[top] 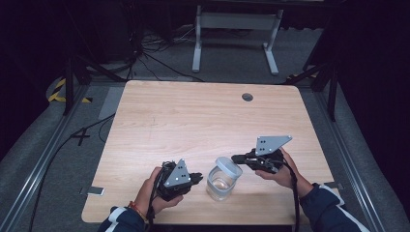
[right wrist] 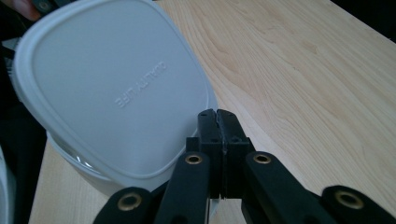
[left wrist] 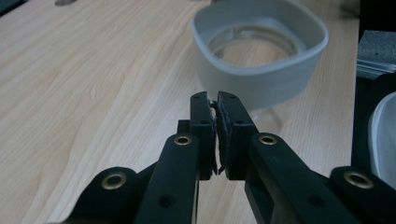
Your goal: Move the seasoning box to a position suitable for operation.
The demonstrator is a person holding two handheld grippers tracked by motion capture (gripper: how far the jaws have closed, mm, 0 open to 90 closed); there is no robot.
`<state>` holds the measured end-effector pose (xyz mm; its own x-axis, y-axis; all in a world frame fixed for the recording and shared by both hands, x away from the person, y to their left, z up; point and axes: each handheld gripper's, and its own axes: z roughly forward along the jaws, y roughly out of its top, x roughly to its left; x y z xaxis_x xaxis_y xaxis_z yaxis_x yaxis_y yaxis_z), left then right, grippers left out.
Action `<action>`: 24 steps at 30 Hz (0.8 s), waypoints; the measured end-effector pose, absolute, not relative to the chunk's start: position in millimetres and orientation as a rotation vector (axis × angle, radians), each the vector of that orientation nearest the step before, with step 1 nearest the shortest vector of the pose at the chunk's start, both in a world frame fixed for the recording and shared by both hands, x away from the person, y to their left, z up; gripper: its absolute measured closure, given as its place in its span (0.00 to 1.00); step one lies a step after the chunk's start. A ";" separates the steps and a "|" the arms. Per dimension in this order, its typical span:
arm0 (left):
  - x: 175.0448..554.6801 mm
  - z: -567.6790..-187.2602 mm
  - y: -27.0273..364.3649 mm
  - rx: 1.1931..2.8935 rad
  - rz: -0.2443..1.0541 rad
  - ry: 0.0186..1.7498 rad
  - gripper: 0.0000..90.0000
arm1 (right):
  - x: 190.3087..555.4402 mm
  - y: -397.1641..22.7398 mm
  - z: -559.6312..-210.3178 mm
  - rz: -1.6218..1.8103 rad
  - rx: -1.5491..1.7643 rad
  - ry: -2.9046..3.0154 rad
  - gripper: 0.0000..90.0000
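Tabletop (top: pixel 193 116) of light wood, rounded corners, with a small round grey cap (top: pixel 247 97) near its far edge, well beyond the jar. Clear jar (top: pixel 221 183) stands upright near the near edge of the tabletop, between the two hands. White lid (top: pixel 228 166) sits tilted on the jar's mouth, not seated flat; in the right gripper view the lid (right wrist: pixel 116 88) shows raised lettering and leans over the jar rim. In the left gripper view the jar's mouth has a grey band (left wrist: pixel 261 79) around it with glass below.

Left gripper (top: pixel 197 178) is just left of the jar, held by the left hand (top: pixel 152 191), tips pointing at the jar and apart from it. Its jaws are pressed together with nothing between them, seen clearly in the left gripper view (left wrist: pixel 217 135).

Right gripper (top: pixel 235 158) is just right of and slightly beyond the jar, in the right hand (top: pixel 283 171), tips at the lid's edge; cannot tell if they touch it. Its jaws are closed tight on nothing (right wrist: pixel 219 135), lid just beside them.
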<state>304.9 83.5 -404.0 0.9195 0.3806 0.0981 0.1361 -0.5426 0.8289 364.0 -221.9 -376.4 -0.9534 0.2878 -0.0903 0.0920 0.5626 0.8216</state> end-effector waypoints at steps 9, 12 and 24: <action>306.6 -391.6 73.2 2.080 0.302 0.350 1.00 | 362.6 -219.7 -377.1 1.337 0.309 2.586 1.00; 305.6 -385.0 74.0 2.077 0.333 0.332 0.99 | 362.0 -220.9 -375.8 1.325 0.303 2.580 1.00; 309.1 -391.1 79.1 2.118 0.350 0.359 0.99 | 352.8 -218.2 -368.9 1.359 0.241 2.576 1.00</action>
<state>309.1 79.1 -391.1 0.9167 0.3843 0.1097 0.1201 -0.5267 0.8415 352.8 -218.2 -368.9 -0.9627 0.2447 -0.1157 0.0426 0.5592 0.8279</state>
